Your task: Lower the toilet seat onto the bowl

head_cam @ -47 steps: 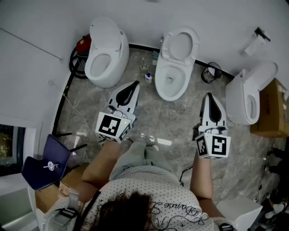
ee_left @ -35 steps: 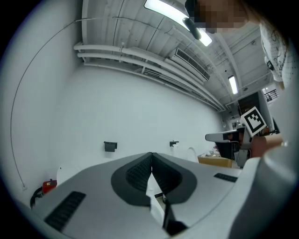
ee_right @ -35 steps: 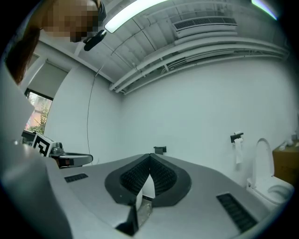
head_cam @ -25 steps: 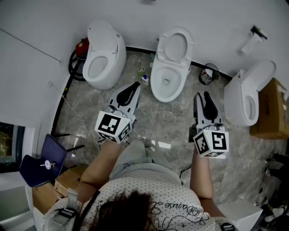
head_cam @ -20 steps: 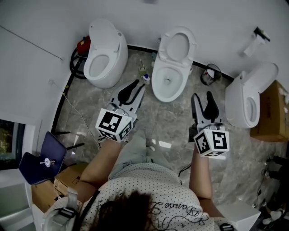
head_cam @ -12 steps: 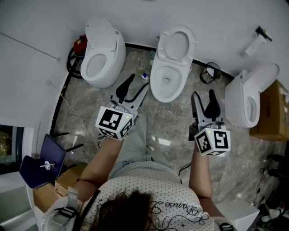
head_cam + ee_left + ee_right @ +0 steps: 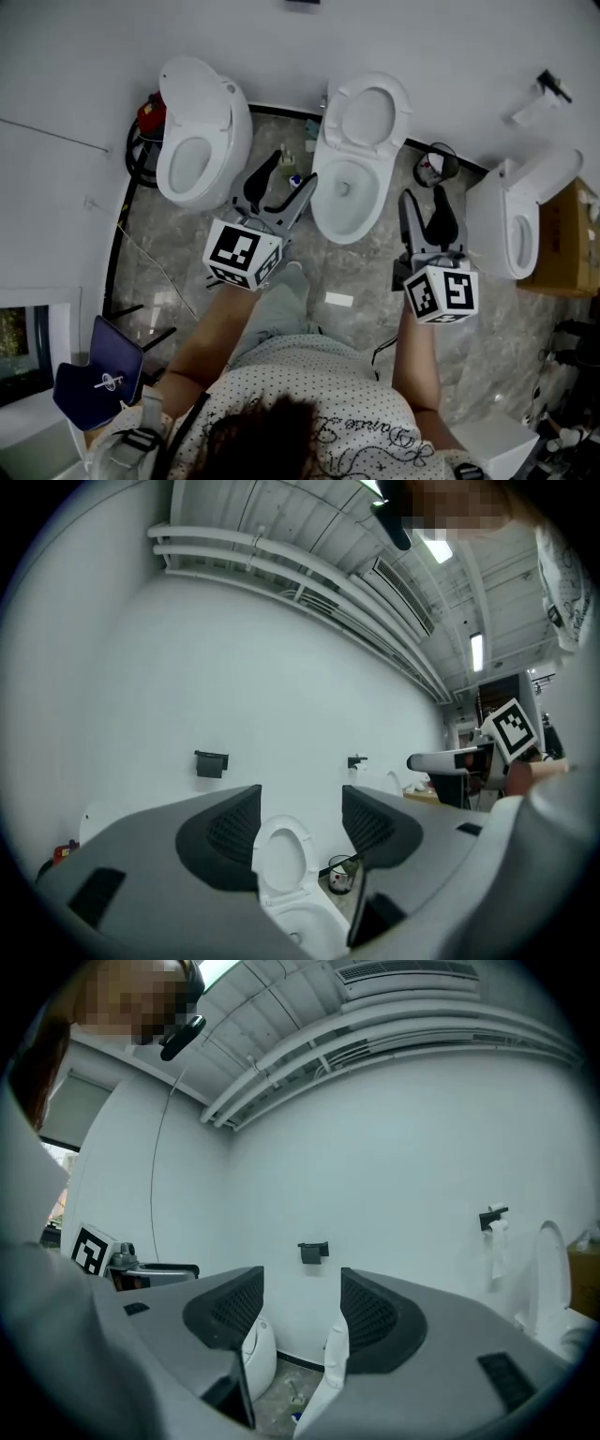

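"White seat [image 7: 367,117] stood raised at upper centre, behind its bowl [image 7: 339,202], its long axis running up the frame. Which hand was nearer?"

"The left gripper [image 7: 284,185], fingers wide and empty beside the bowl's left edge; the seat lay up and right of them. The right gripper [image 7: 424,214], also wide and empty, hung lower right. Against the earlier frame, both sat closer to the bowl. The left fingers had just been opening; the right fingers opened, then eased in slightly."
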The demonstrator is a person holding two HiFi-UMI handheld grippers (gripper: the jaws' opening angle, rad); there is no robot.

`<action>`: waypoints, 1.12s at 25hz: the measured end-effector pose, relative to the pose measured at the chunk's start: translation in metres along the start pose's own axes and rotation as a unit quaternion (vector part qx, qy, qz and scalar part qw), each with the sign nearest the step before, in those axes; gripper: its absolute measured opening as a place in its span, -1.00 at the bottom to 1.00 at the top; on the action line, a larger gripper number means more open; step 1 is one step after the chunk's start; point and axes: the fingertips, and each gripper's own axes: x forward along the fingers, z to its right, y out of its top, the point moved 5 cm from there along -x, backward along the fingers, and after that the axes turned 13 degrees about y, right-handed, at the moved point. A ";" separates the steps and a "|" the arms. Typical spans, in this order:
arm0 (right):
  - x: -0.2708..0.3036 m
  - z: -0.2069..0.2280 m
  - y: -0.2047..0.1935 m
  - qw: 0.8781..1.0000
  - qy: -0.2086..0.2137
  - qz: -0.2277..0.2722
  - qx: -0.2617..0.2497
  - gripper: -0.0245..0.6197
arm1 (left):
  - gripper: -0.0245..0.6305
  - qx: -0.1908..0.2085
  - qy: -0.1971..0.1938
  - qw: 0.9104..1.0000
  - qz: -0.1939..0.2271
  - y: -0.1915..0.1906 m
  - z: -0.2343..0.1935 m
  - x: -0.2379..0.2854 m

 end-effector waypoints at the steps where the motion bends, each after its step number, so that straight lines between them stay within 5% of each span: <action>1: 0.012 0.004 0.001 1.000 -0.004 0.002 0.000 -0.10 | -0.14 0.001 -0.003 1.000 0.000 0.001 -0.008 0.011; 14: 0.089 0.049 -0.001 0.999 -0.035 -0.018 0.006 -0.10 | -0.06 -0.006 -0.036 0.999 -0.008 0.003 -0.054 0.111; 28: 0.166 0.164 0.017 0.999 0.048 -0.008 -0.009 -0.09 | 0.00 -0.008 0.032 0.999 0.001 0.007 -0.042 0.217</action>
